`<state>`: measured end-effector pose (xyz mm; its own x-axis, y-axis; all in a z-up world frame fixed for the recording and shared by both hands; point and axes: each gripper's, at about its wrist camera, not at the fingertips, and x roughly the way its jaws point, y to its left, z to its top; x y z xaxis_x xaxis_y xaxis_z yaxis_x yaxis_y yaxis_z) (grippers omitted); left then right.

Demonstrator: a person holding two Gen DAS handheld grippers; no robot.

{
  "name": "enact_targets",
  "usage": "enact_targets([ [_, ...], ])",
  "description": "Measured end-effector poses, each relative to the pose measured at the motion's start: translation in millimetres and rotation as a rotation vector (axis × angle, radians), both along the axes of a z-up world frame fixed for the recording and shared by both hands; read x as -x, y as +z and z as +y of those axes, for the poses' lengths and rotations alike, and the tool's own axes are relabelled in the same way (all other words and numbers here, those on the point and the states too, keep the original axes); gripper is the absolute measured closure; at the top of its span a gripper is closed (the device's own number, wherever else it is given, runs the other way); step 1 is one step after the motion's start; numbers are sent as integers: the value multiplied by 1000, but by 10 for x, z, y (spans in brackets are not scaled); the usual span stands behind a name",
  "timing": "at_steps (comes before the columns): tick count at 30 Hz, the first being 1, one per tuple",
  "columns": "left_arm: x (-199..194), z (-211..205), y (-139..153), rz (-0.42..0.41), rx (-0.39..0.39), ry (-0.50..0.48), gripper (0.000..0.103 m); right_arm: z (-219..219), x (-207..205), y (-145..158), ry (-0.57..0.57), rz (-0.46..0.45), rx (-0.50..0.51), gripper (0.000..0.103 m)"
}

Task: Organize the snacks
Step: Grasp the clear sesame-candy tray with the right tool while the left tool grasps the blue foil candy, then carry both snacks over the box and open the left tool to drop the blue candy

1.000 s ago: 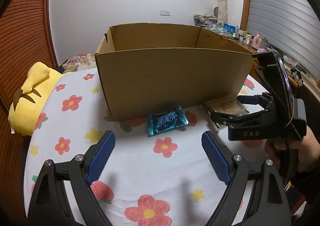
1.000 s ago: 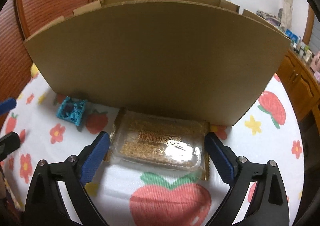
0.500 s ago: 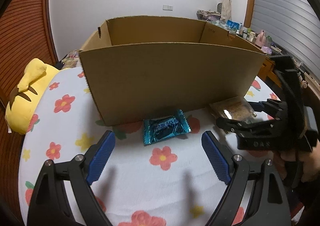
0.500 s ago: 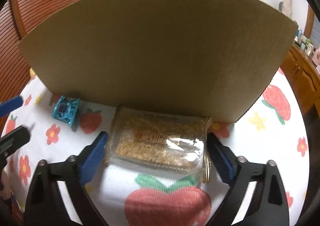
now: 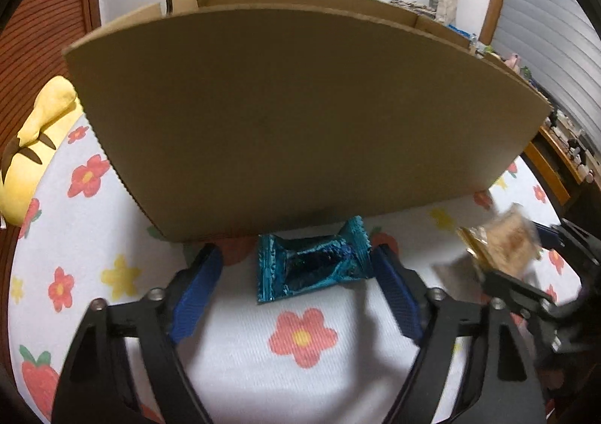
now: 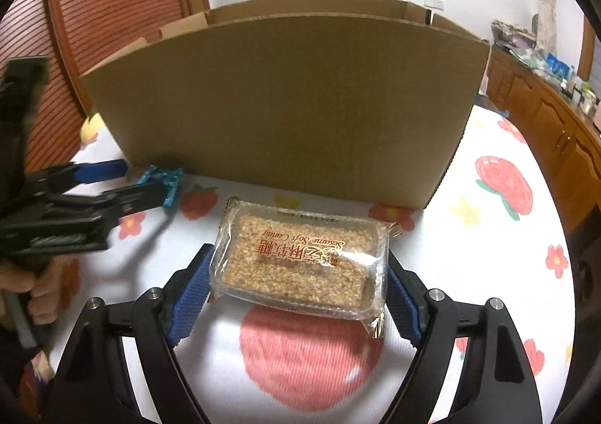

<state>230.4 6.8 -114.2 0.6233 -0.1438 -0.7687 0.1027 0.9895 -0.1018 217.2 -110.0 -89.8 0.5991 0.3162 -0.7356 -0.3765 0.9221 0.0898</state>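
Both hands have closed in since a second ago — the left hand-held gripper (image 5: 296,266) now straddles the crinkled blue foil snack packet (image 5: 311,266) on the flowered table (image 5: 233,379), jaws closing but not yet clamped. Beside the tall brown cardboard box (image 6: 285,104), the right hand-held gripper (image 6: 298,277) is narrowing onto the clear-wrapped sesame candy tray (image 6: 300,258) — both pickups look imminent.

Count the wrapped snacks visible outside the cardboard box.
2: a blue foil snack between the left gripper's pads, and a sesame candy pack between the right gripper's. The box interior is hidden.

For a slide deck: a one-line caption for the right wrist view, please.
Right gripper closing around a sesame candy pack before the cardboard box.
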Motion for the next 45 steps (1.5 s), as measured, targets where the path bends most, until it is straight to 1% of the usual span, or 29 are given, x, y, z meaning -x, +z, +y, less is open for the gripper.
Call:
enact_targets([
  [1,-17,-6,-7,2,-2,3,27,19,51,33,4,-4,-3,18],
  [3,-31,-16,-39,14,-7,7,34,8,70,52,12,-12,-7,18],
  [5,-16,-37,-43,5,-24,6,38,15,105,89,21,-20,-9,18],
  [7,6,-50,-45,-5,-44,6,52,0,99,170,28,-23,-12,18],
  [8,25,-50,-44,-12,-45,0,60,-15,89,183,31,-24,-14,18],
  [12,148,-24,-28,-30,-11,-36,66,-62,103,194,36,-30,-18,18],
  [17,337,8,16,-58,-12,-53,68,-47,133,213,42,-40,-25,18],
  [21,508,17,144,-91,3,-68,68,-65,173,256,50,-52,-38,18],
  [26,650,39,387,-152,3,-93,68,-109,230,377,53,-80,-59,18],
  [29,661,-11,622,-195,14,-113,68,-130,265,471,53,-100,-68,18],
  [31,704,-25,770,-224,18,-120,68,-152,287,572,52,-121,-77,18],
  [33,740,-25,854,-248,21,-127,68,-175,303,665,49,-141,-85,18],
  [40,683,-2,1125,-311,22,-132,68,-225,304,974,47,-213,-103,18],
  [45,537,78,1181,-328,18,-112,68,-208,202,1128,54,-257,-105,18],
])
